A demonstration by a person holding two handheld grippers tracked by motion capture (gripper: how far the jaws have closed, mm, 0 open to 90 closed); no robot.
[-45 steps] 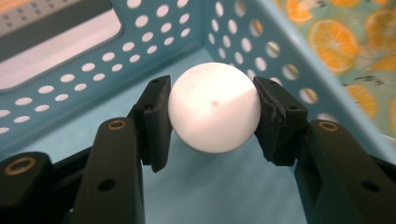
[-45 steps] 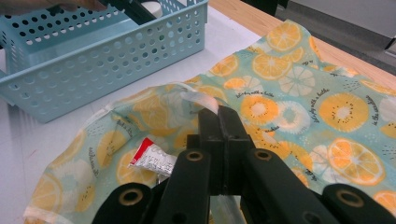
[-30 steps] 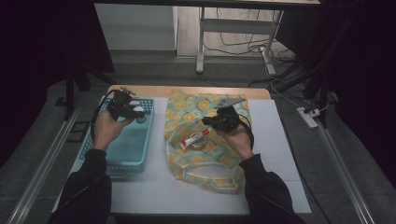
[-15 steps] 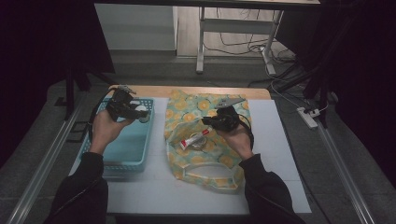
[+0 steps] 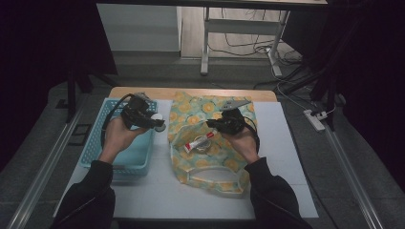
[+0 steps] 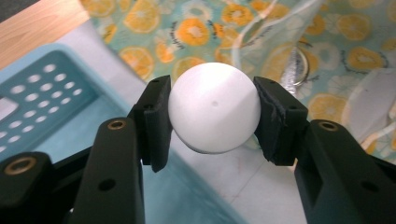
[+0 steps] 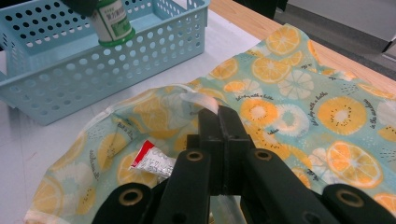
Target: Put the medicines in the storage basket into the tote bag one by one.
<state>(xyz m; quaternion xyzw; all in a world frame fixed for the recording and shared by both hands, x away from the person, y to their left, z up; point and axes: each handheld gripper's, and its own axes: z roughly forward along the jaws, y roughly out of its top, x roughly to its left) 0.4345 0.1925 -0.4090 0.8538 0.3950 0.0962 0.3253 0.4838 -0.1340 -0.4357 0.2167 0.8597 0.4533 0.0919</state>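
My left gripper [image 5: 154, 123] is shut on a small white bottle [image 6: 214, 112] with a green label [image 7: 112, 21]. It holds the bottle in the air over the right rim of the blue basket [image 5: 102, 148], beside the bag. The fruit-print cloth bag [image 5: 191, 109] lies flat in the middle of the table. My right gripper [image 7: 218, 114] is shut on the bag's clear upper edge [image 7: 198, 100] and lifts it, so the mouth gapes. Inside the bag lies a red and white tube [image 5: 198, 142], also seen past the right gripper's jaws [image 7: 152, 161].
The blue perforated basket [image 7: 93, 79] stands left of the bag on the white table mat [image 5: 286, 157]. A silvery round item [image 6: 301, 65] shows inside the bag. A wooden table edge [image 5: 143, 91] runs along the back; metal rails flank the table.
My left hand has carried the bottle to the right and slightly up, from over the basket toward the bag. The right hand has kept still on the bag's edge.
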